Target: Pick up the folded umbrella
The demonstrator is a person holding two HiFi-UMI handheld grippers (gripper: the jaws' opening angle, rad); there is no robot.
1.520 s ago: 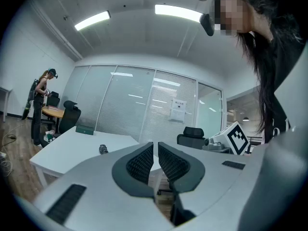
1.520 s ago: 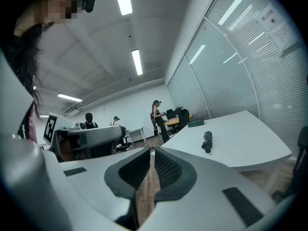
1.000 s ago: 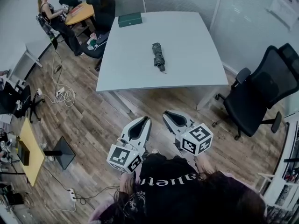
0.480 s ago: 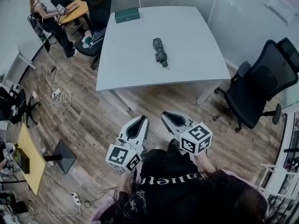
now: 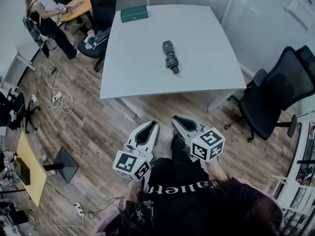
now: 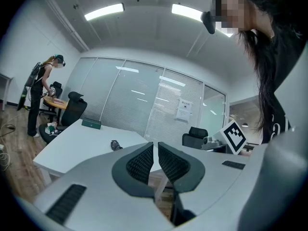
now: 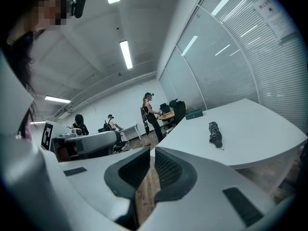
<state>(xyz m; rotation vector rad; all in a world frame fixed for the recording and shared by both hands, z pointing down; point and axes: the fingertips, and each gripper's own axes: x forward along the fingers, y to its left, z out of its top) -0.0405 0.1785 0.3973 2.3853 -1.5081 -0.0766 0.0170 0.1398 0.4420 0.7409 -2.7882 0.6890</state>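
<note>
Down at the bottom of the head view, the left gripper [image 5: 153, 125] and the right gripper [image 5: 175, 118] are held side by side over the wood floor [image 5: 98, 127], well short of the table [image 5: 142, 68]. Both sets of jaws are pressed together with nothing between them, as each gripper view shows pretty clearly.

So the bit that matters: the folded umbrella [image 5: 171, 56] is laid out on the table, well apart from both grippers and straight ahead of them, past the near table edge. Its long axis is run roughly away from the person, tilted only a little, so it's seen almost end-on from the grippers. It's lined up more with the right gripper, so that one is judged a touch nearer, though not by much. Jaws would have to be opened before anything gets grabbed.

Stuff that can't be made out: which end is the handle, since the umbrella is tiny in every view. A thin cord or tip is hinted at on the near end only. Both hands are hidden under the person's head and top. A green box [image 5: 134, 14] is parked at the far edge.
</note>
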